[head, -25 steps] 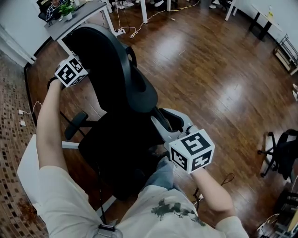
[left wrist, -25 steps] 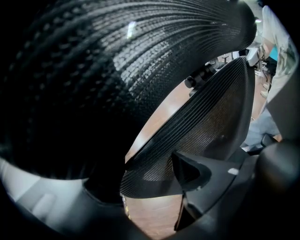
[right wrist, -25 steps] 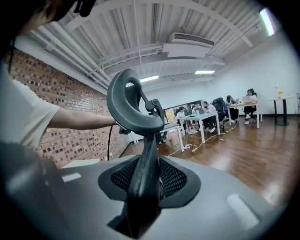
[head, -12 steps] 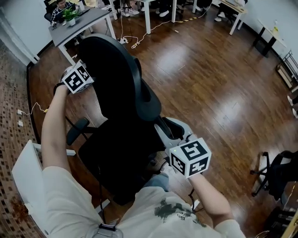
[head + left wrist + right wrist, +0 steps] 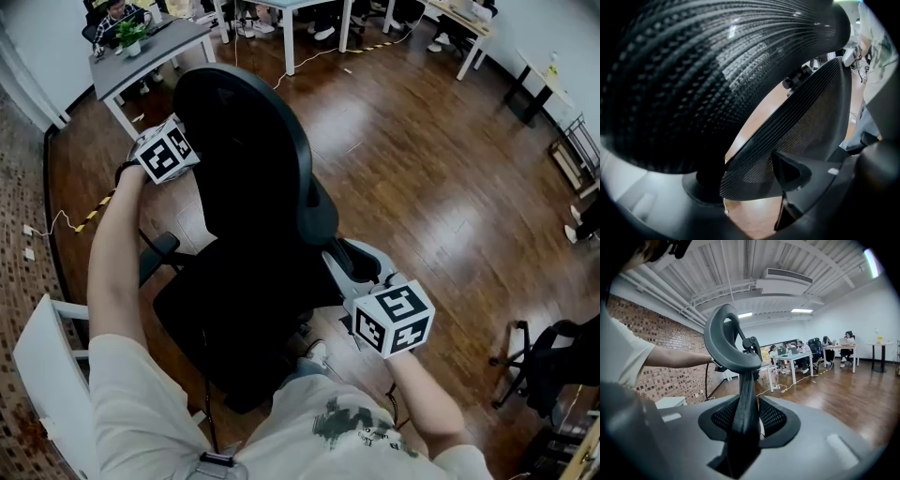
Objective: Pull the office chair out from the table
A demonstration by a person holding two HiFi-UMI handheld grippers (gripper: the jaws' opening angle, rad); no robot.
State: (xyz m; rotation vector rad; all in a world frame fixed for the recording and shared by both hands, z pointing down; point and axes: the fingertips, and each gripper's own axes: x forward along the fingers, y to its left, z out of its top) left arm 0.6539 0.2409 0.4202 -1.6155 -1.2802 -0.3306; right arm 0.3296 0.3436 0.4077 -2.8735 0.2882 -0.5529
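Observation:
A black mesh office chair [image 5: 253, 225] stands on the wooden floor right in front of me. My left gripper [image 5: 750, 206] reaches round the left side of its headrest [image 5: 693, 79] and is shut on it; its marker cube [image 5: 167, 150] shows beside the backrest top, and the jaw tips are hidden in the head view. My right gripper [image 5: 743, 423] is shut on the thin right edge of the backrest [image 5: 743, 394], low down near the seat. From the head view the right gripper [image 5: 330, 251] stretches up from its cube [image 5: 394, 319] to that edge.
A white table [image 5: 42, 375] sits at the lower left by the brick-patterned floor strip. A grey desk [image 5: 155, 52] with a plant stands at the far left, with white tables and seated people behind it. Cables [image 5: 56, 225] lie on the floor. Another chair [image 5: 553, 366] stands at the right.
Both grippers and the chair have moved together across the floor. The white table has slid toward the lower left corner of the head view. Both grips look unchanged.

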